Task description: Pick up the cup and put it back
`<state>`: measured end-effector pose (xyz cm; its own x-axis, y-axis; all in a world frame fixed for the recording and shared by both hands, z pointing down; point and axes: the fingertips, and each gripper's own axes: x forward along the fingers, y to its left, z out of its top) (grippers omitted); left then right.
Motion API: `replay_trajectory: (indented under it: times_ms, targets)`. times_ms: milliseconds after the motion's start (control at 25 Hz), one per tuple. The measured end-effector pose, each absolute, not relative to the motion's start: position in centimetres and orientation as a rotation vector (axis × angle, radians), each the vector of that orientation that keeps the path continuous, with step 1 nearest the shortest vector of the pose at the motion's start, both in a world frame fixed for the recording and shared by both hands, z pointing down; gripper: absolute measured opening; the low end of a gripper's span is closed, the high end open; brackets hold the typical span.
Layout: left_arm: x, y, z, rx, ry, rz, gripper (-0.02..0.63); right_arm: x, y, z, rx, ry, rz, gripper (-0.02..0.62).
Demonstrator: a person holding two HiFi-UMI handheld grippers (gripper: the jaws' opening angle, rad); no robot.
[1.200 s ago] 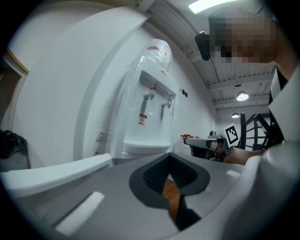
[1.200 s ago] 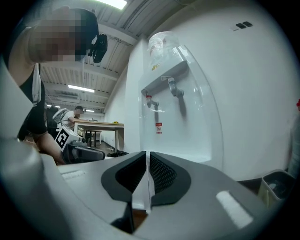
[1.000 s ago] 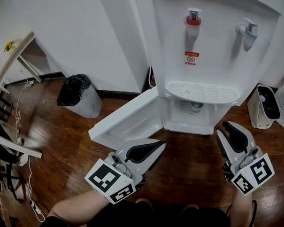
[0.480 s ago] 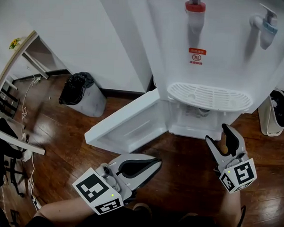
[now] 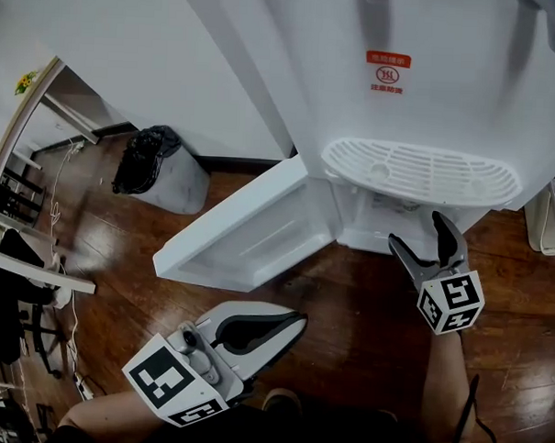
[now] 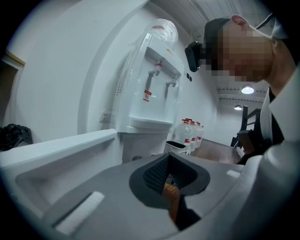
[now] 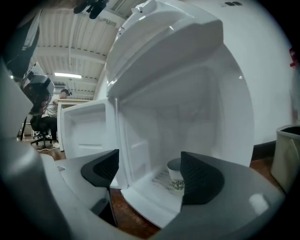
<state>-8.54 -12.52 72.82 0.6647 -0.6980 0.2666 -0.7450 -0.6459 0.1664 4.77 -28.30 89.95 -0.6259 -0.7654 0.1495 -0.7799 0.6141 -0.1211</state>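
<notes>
- The right hand-held gripper (image 5: 417, 233) is held out on a straight forearm and points at the open lower cabinet (image 7: 187, 112) of the water dispenser (image 5: 402, 102). Its jaws stand wide apart and hold nothing.
- The left hand-held gripper (image 5: 287, 322) is low, near the person's body, and is turned on its side. Its grey jaws are together and nothing is between them.
- Each jaw is smooth grey plastic, with a black pad of fine ribbed texture at the tip.
- The cup (image 7: 176, 174) stands upright on the cabinet floor. It is white and round, with a small dark pattern low on its wall. It is deeper in than the right jaws, which do not touch it.
- Only the right gripper view shows the cup clearly; in the head view the slotted drip tray (image 5: 417, 172) hangs over that place.
- The white cabinet door (image 5: 249, 233) is swung open over the glossy wooden floor (image 5: 347, 320).
- A bin with a black bag (image 5: 156, 169) stands by the wall.
</notes>
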Motion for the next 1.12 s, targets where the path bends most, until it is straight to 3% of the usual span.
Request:
replay_trajectory:
  times_ms: [1120]
  targets:
    - [-11.1, -10.7, 76.4, 2.555, -1.142, 0.439, 0.001, 4.3, -39.4, 101.7, 1.563, -2.442, 0.489, 0.443]
